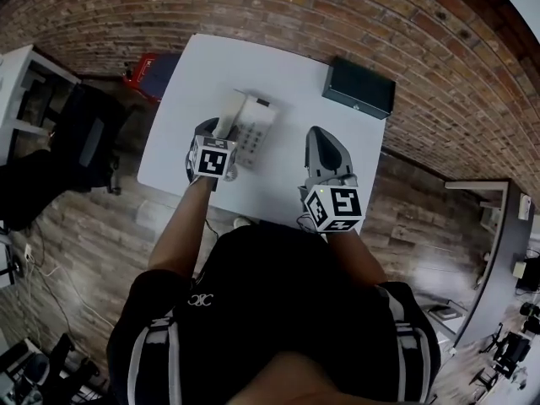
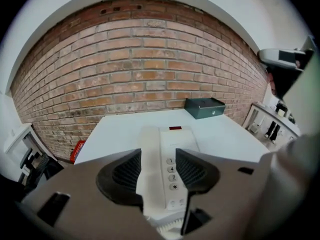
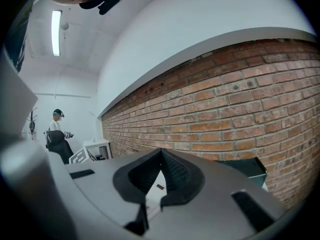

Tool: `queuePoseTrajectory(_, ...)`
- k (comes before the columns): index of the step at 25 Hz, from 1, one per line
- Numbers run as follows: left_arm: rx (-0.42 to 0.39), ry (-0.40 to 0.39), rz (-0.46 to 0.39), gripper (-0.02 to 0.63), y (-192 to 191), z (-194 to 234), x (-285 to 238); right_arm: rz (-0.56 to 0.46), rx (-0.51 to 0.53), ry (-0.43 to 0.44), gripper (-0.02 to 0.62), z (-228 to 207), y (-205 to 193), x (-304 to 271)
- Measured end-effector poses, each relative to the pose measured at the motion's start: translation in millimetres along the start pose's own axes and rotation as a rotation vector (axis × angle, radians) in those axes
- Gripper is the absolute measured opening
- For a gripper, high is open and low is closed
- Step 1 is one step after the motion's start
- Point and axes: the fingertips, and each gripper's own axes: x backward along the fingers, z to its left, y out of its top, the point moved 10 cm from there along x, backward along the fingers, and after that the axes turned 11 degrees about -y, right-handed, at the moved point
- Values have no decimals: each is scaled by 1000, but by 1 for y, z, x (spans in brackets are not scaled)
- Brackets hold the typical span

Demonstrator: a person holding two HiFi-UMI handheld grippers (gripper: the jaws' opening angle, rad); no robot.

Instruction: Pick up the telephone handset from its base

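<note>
The left claw (image 2: 158, 153) stands wide, straddling the near end of the white handset (image 2: 149, 138). The handset lies on its base (image 2: 181, 136) on the desk (image 2: 120, 129). To the right, the right claw (image 1: 318, 137) is pinched together, holding nothing. A dark box (image 1: 359, 87) sits at the desk's far right.

Bare table (image 1: 287, 83) lay open right of the telephone (image 1: 253, 129) and beyond it. A dark box (image 1: 359, 87) blocked the far corner, right of the telephone. A brick wall (image 1: 253, 7) closed off the space past the table's edge.
</note>
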Motion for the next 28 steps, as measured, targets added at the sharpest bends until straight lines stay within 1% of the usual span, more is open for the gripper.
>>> queuePoseTrajectory(2, 9, -4, 43, 208, -2, 4, -12, 5, -1, -17, -3, -7, -1, 0)
queuePoseTrajectory(5, 33, 4, 68, 217, -1, 12, -25, 13, -1, -36, -2, -15, -3, -1)
queuePoseTrajectory(9, 3, 41, 105, 243, 3, 17, -38, 27, -25, -47, -3, -24, -5, -6)
queuePoseTrajectory(12, -1, 47, 122, 244, 3, 21, -47, 35, -27, -49, -3, -27, -6, -10)
queuePoseTrajectory(16, 8, 26, 145, 244, 4, 22, -57, 39, -24, -55, -3, -32, -6, -15)
queuePoseTrajectory(18, 8, 31, 162, 244, 3, 24, -61, 41, -26, -59, -3, -34, -7, -17)
queuePoseTrajectory(20, 6, 42, 176, 216, 2, 26, -62, 44, -28, -62, -3, -36, -8, -19)
queuePoseTrajectory(24, 12, 47, 186, 213, 3, 27, -63, 47, -35, -62, -3, -36, -10, -22)
queuePoseTrajectory(28, 18, 54, 160, 210, 6, 25, -56, 44, -36, -54, -2, -35, -9, -23)
